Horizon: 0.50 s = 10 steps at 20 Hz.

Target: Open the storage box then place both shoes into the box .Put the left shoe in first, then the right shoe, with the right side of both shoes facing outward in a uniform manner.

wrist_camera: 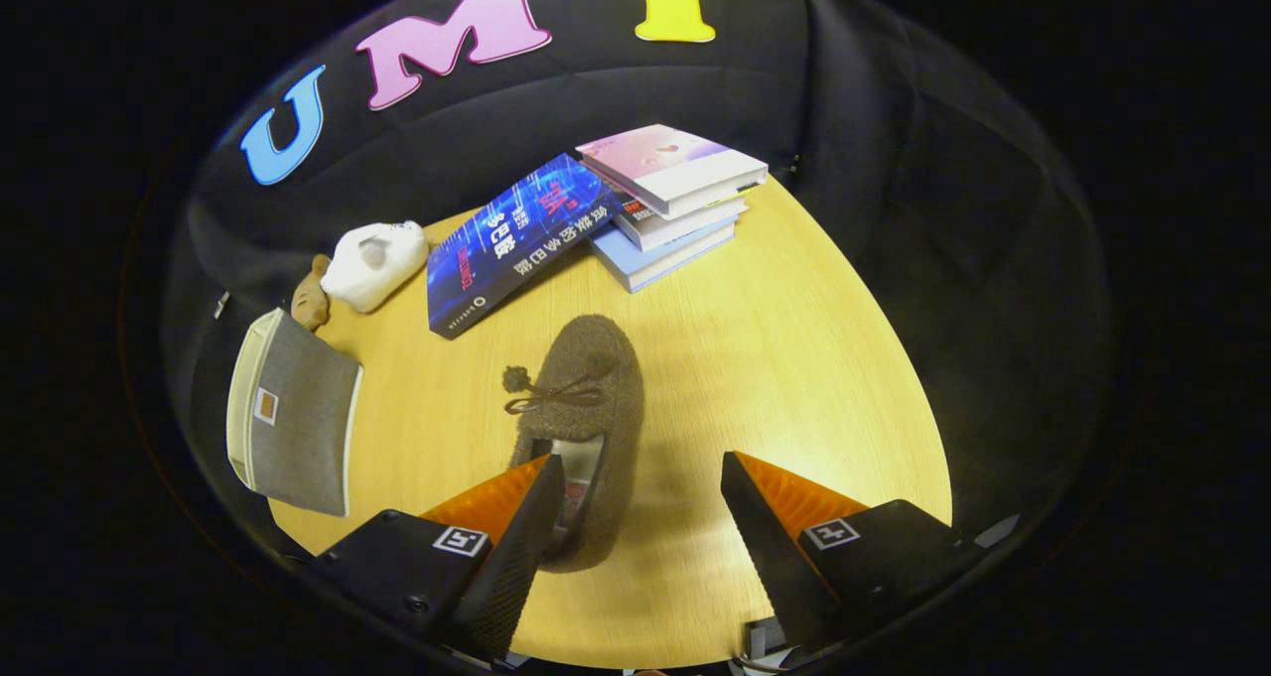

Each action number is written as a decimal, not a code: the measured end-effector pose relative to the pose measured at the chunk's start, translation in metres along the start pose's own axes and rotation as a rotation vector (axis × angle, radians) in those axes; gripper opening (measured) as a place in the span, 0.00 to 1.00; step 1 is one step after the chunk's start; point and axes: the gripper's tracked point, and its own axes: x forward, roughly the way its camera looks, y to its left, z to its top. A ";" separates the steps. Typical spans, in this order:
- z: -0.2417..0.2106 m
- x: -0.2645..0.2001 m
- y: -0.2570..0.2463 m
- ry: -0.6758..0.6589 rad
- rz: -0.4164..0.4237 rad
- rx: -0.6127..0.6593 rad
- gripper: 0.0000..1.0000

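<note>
Gripper point(640, 477) spread wide above the brown fleece slipper point(586, 418) on the desk point(794, 358); grey storage box point(298, 413) at left; next, judged: close on the slipper's heel

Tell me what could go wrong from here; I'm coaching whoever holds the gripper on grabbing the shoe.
1. The gripper is open but off-centre: its left finger overlaps the shoe's heel opening, so closing now may pinch only one wall.
2. The soft, fuzzy shoe could deform or slip.
3. The grey storage box sits at the table's edge; a nudge might push it off.
</note>
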 end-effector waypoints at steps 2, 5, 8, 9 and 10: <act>-0.006 0.022 -0.004 0.016 -0.007 -0.005 0.99; -0.004 0.056 -0.006 0.025 -0.012 0.033 0.99; -0.003 0.077 -0.007 0.025 -0.032 0.048 0.99; -0.003 0.081 -0.006 0.033 -0.034 0.049 0.98; -0.005 0.084 -0.002 0.038 -0.034 0.052 0.93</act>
